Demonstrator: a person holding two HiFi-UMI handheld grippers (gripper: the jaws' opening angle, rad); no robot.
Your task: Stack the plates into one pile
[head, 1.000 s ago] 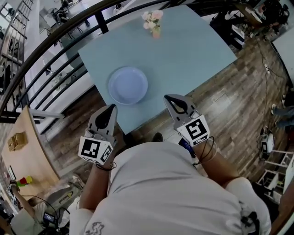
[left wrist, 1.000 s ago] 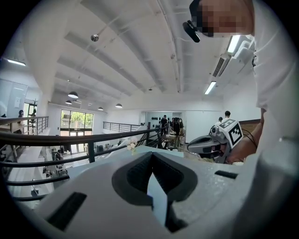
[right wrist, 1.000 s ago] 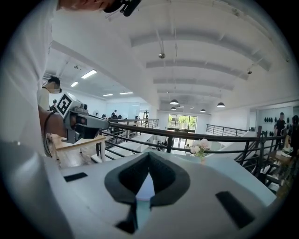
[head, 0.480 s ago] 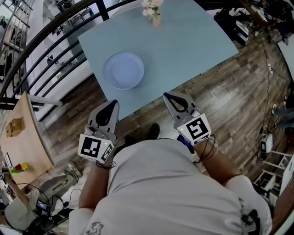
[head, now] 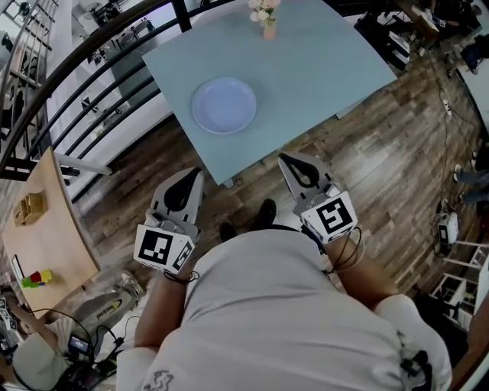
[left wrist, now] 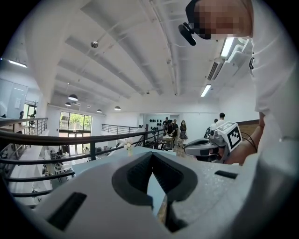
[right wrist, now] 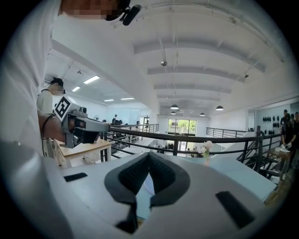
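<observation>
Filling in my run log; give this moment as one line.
left gripper: shut, empty | right gripper: shut, empty | both off table, over floor | plate: on table

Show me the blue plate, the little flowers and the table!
blue plate (head: 224, 105): head view, the middle of the plate's face.
flowers (head: 263, 9): head view, the pale blossoms at the far end of the table.
table (head: 321, 69): head view, a bare patch of the top, right of the plate.
</observation>
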